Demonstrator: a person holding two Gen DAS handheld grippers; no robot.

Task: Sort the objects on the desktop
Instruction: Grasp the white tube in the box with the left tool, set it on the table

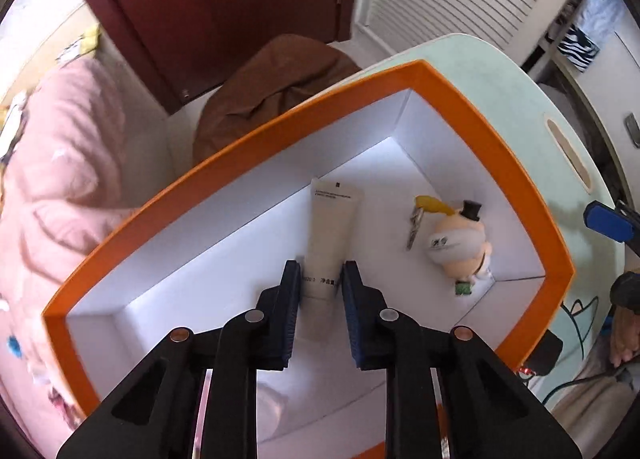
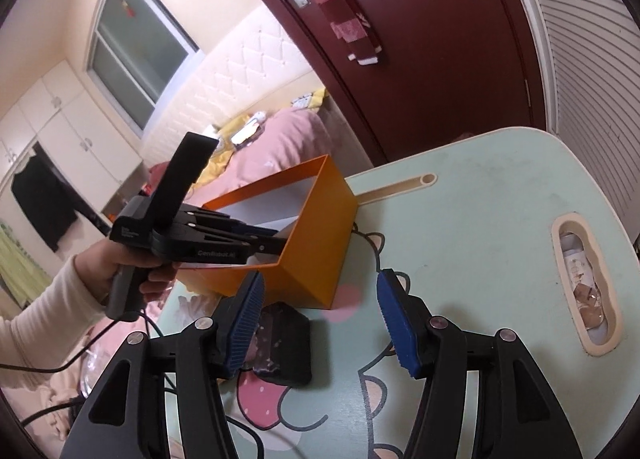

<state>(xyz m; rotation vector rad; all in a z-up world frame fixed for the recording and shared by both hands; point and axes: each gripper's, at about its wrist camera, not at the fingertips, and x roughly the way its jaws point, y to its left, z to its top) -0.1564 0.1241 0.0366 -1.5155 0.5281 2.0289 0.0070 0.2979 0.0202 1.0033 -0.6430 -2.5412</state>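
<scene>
An orange box (image 1: 484, 131) with a white inside stands on the pale green table; it also shows in the right wrist view (image 2: 320, 235). My left gripper (image 1: 321, 274) reaches into the box, and a white tube (image 1: 330, 227) lies between its blue pads with a small gap on each side. A small doll with a black hat (image 1: 462, 243) and a yellow-handled key (image 1: 418, 219) lie in the box's right corner. My right gripper (image 2: 320, 291) is open and empty above the table, beside a small black pouch (image 2: 282, 343).
The table (image 2: 480, 219) has a cartoon print and an oval slot (image 2: 584, 287) at right. A pink bed (image 1: 60, 179) and a brown cushion (image 1: 272, 87) lie beyond the box. A dark red door (image 2: 420, 39) stands behind. A cable runs across the table near the box.
</scene>
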